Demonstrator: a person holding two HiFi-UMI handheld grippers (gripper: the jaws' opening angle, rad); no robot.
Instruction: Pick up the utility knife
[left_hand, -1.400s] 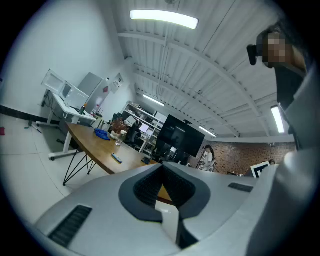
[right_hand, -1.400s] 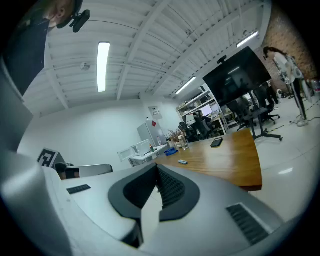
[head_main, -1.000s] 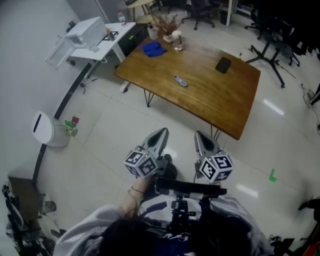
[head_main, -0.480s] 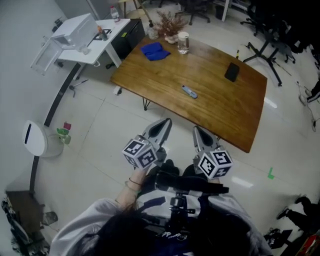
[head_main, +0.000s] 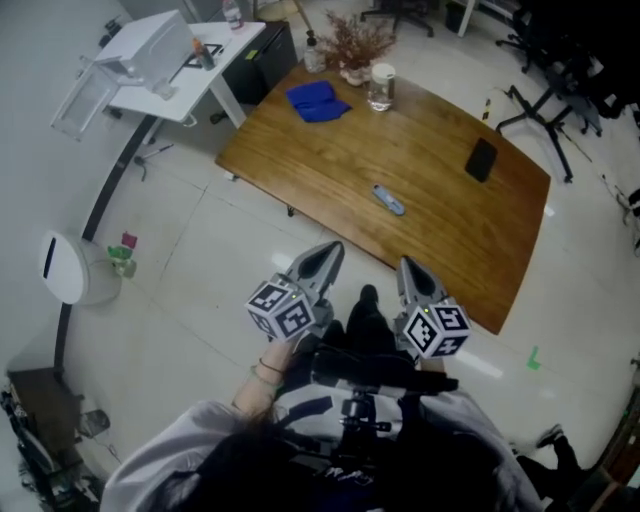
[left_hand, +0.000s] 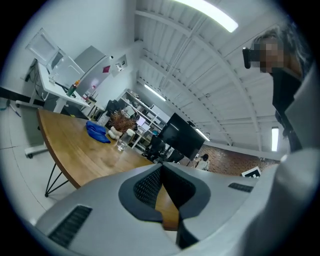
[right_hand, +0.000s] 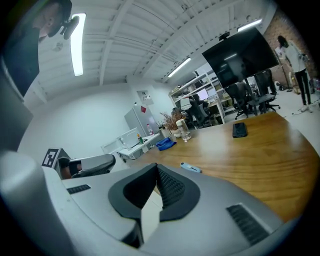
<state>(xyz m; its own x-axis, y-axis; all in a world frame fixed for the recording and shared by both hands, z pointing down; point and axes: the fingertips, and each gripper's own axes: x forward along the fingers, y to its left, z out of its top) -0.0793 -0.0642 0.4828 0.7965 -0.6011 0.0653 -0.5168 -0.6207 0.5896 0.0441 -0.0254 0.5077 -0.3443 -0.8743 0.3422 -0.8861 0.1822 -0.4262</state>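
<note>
In the head view, the wooden table (head_main: 440, 215) fills the upper middle of the frame. The utility knife (head_main: 389, 200) lies flat near the table's middle, with nothing touching it. Behind it, toward the top of the frame, are a blue cloth (head_main: 318, 100), a glass jar (head_main: 380, 87) and a dried plant (head_main: 355, 45). A black phone (head_main: 481, 159) lies to the right.

The left gripper (head_main: 322, 262) and the right gripper (head_main: 411, 274) are in the lower middle, over the white floor, side by side. Both point at the table's near edge and are well apart from the knife.

Only the gripper views show the jaws closely. In the left gripper view, the left gripper (left_hand: 161, 167) has its jaws closed together at the tips, with nothing between them. This view shows the cloth (left_hand: 97, 132) and the jar (left_hand: 121, 145) at centre left. The knife shows only in the other two views.

In the right gripper view, the right gripper (right_hand: 156, 168) is also closed and empty. The knife (right_hand: 190, 168) appears small, on the wood just above and to the right of the jaw tips. The phone (right_hand: 239, 129) is farther back, and the left gripper (right_hand: 90, 165) shows at the left.
</note>
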